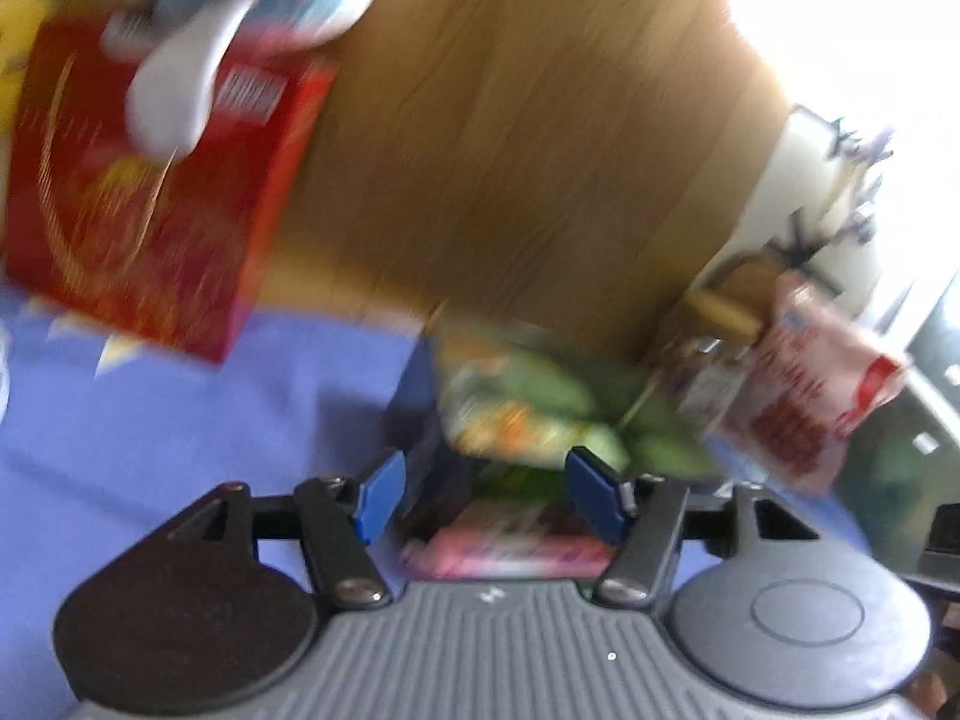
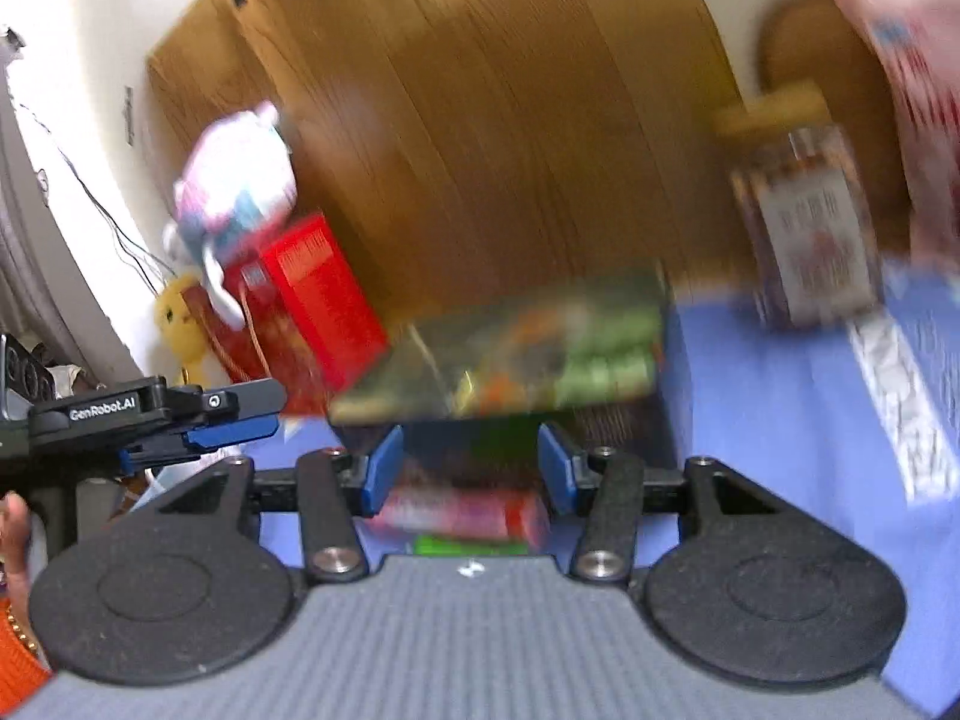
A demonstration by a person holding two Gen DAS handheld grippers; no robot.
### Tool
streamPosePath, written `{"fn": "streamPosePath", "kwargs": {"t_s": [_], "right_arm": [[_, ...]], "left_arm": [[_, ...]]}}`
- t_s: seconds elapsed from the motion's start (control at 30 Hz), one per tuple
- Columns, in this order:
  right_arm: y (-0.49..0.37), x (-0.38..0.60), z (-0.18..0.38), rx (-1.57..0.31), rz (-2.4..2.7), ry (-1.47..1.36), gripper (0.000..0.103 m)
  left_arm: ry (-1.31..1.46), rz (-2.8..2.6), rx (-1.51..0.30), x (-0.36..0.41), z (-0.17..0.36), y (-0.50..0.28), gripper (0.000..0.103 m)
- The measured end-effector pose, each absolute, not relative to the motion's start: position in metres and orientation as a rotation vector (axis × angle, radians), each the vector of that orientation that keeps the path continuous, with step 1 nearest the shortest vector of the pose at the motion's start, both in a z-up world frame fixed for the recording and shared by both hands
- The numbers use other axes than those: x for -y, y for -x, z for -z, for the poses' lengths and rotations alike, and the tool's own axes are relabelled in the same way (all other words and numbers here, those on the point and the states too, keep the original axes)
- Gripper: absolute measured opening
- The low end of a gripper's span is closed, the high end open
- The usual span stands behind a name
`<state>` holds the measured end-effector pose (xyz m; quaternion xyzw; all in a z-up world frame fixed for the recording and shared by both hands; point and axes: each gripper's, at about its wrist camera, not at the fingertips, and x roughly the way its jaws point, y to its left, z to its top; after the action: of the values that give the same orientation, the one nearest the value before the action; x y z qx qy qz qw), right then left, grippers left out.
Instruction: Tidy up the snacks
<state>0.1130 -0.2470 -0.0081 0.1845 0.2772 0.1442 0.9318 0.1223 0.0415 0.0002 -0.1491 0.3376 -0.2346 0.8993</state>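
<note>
Blur smeared both views. The left gripper stood with its jaws spread wide and nothing between them; a green snack pack lay just ahead of its fingertips, and a pink pack lay below the gap, on the blue cloth. The right gripper was likewise open and empty, with the green snack pack just beyond its tips and the pink pack under the gap. A red box stood at the left with a plush toy on top. A jar with a yellow lid stood at the right, beside a pink-and-white bag. The left gripper showed at the left of the right view.
</note>
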Motion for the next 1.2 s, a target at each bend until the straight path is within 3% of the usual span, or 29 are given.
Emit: {"fn": "streamPosePath", "kwargs": {"t_s": [0.17, 0.27, 0.3, 0.33, 0.4, 0.7, 0.87, 0.97, 1.07, 1.2], "right_arm": [[-0.138, 0.234, 0.026, -0.683, -0.268, -0.333, 0.052], [-0.151, 0.219, 0.034, -0.724, -0.266, -0.287, 0.052], [-0.154, 0.216, 0.036, -0.734, -0.272, -0.287, 0.051], [-0.156, 0.214, 0.038, -0.740, -0.284, -0.287, 0.044], [-0.157, 0.205, 0.039, -0.737, -0.281, -0.266, 0.044], [-0.109, 0.202, 0.002, -0.550, -0.318, -0.221, 0.044], [-0.124, 0.200, -0.025, -0.427, -0.272, -0.121, 0.045], [-0.148, 0.204, -0.027, -0.407, -0.230, -0.082, 0.046], [-0.169, 0.210, -0.018, -0.475, -0.214, -0.082, 0.054], [-0.164, 0.223, -0.014, -0.473, -0.184, -0.108, 0.053]], "left_arm": [[0.382, 0.447, -0.875, -0.037, 0.045, -0.152, 0.061], [0.373, 0.464, -0.878, -0.026, 0.048, -0.156, 0.058], [0.383, 0.480, -0.887, -0.023, 0.047, -0.158, 0.050], [0.393, 0.501, -0.897, -0.021, 0.047, -0.159, 0.043], [0.369, 0.491, -0.904, -0.014, 0.046, -0.159, 0.038], [0.312, 0.520, -0.747, -0.026, -0.008, -0.111, 0.038], [0.291, 0.507, -0.632, -0.013, -0.042, -0.130, 0.039], [0.315, 0.502, -0.651, 0.000, -0.038, -0.159, 0.040], [0.312, 0.482, -0.692, 0.014, -0.023, -0.179, 0.043], [0.291, 0.470, -0.704, 0.021, -0.013, -0.180, 0.046]]}}
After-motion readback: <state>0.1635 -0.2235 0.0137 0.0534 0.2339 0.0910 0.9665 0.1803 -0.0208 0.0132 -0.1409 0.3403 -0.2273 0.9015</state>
